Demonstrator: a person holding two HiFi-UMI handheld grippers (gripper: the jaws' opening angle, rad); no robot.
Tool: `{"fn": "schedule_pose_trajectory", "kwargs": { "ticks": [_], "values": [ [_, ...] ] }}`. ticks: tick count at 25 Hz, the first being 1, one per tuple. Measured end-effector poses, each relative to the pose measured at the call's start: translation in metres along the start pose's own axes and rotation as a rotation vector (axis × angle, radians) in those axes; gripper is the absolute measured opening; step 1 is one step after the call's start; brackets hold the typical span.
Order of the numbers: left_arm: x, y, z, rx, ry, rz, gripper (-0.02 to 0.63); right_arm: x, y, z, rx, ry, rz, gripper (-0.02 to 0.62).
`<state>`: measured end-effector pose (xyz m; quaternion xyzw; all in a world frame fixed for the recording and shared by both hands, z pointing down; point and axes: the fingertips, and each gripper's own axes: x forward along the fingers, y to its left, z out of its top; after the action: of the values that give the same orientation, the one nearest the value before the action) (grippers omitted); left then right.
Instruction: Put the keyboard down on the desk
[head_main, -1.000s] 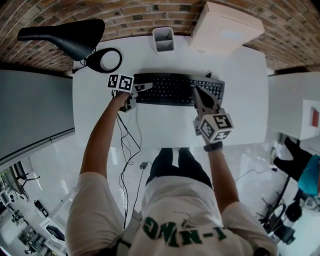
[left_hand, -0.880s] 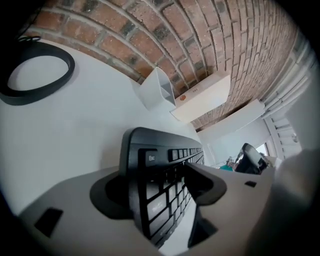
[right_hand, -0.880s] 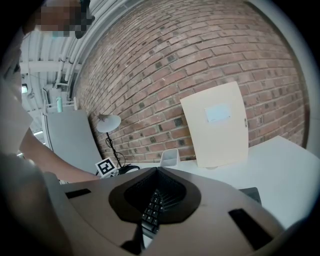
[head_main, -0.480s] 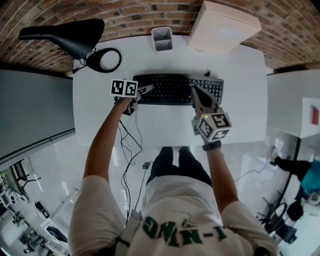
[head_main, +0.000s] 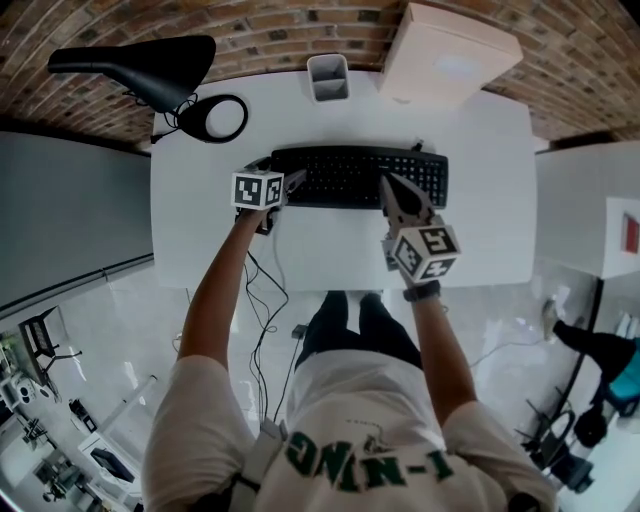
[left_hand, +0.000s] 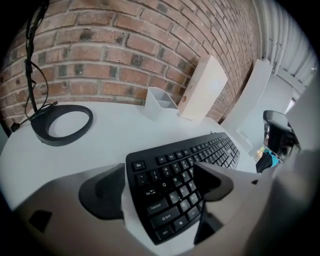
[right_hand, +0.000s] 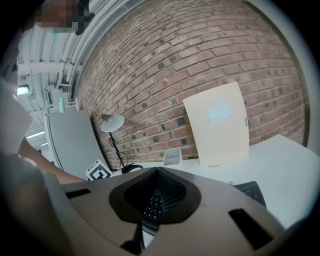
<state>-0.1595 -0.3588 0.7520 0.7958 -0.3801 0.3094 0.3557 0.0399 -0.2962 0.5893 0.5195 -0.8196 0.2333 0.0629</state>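
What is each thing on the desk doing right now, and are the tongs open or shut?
Black computer keyboard: lying flat on the white desk.
Left tongs: open, have just been opening, keyboard's left end between them, not pinched.
Right tongs: shut, tips together over the keyboard.
White plastic pen holder: upright, empty.

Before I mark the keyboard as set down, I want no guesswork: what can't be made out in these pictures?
Right gripper view: the right gripper, jaws shut, covers most of the keyboard; whether its tips touch it is hidden.
Head view: the print on the keyboard's keys is too small to read.
Left gripper view: the lamp has its head cut off by the top edge.
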Motion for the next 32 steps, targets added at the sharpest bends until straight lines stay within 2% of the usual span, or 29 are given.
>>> {"fn": "schedule_pose_trajectory", "kwargs": {
  "ticks": [5, 10, 17, 23, 32],
  "values": [
    [-0.018, -0.009, 0.012, 0.021, -0.083, 0.039, 0.407, -0.004, -0.002, 0.002, -0.018, -0.009, -0.008, 0.002],
    [-0.046, -0.032, 0.028, 0.009, -0.217, 0.048, 0.407, -0.017, -0.006, 0.005, -0.029, -0.016, -0.045, 0.002],
    [-0.104, -0.092, 0.056, 0.030, -0.401, 0.063, 0.405, -0.050, -0.019, 0.022, -0.054, -0.046, -0.123, 0.002],
    [-0.149, -0.162, 0.076, 0.123, -0.529, 0.065, 0.400, -0.080, -0.029, 0.043, -0.068, -0.104, -0.149, 0.002],
    [-0.195, -0.229, 0.078, 0.179, -0.652, 0.174, 0.206, -0.134, -0.038, 0.070, -0.116, -0.172, -0.178, 0.002]
  ]
}}
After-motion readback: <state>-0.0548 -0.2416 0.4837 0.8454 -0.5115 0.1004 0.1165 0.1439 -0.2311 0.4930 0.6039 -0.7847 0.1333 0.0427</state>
